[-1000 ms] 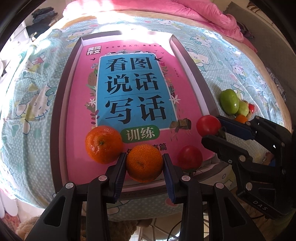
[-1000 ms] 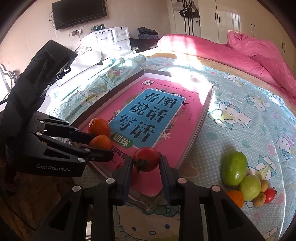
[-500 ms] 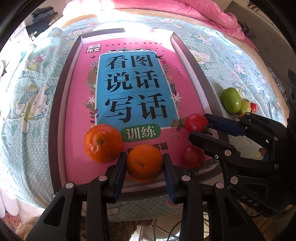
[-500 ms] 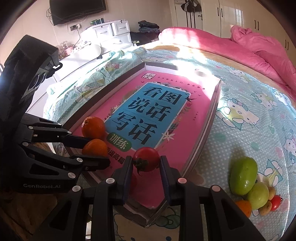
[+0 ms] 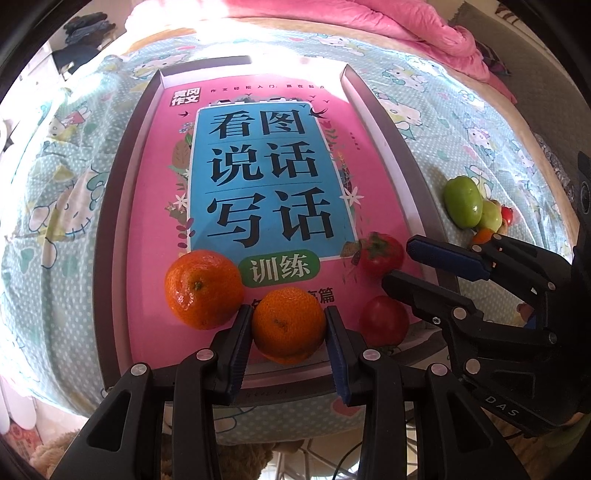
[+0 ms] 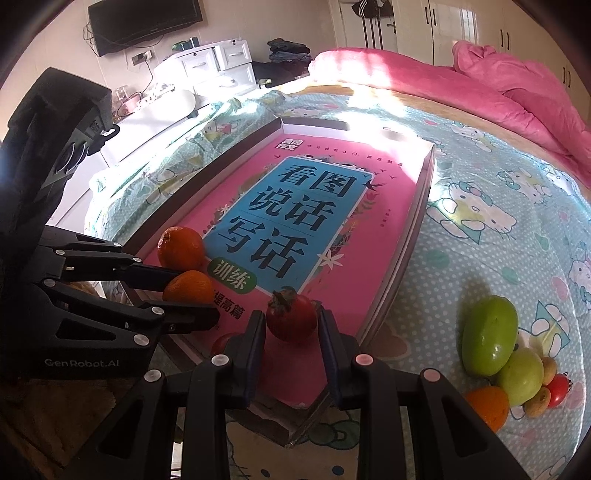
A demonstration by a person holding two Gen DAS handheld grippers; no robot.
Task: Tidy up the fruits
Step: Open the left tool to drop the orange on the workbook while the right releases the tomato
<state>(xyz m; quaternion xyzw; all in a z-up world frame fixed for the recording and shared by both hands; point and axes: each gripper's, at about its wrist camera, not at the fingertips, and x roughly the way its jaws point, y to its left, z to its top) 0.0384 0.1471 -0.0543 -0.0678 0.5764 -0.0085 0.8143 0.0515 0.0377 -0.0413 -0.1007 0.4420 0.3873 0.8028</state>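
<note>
Only the right wrist view shows the television (image 6: pixel 144 20).

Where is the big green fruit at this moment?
The big green fruit lies on the bedsheet to the right of the pink book's tray in the right wrist view. It leans on a smaller green fruit in a small pile.

The left hand-held gripper (image 5: pixel 288 326) pointed steeply downward, its blue-padded jaws pressed against both sides of an orange (image 5: pixel 289 325). The right hand-held gripper (image 6: pixel 291 328) sat just beside it, angled downward, jaws clamped on a tomato (image 6: pixel 291 320).
</note>
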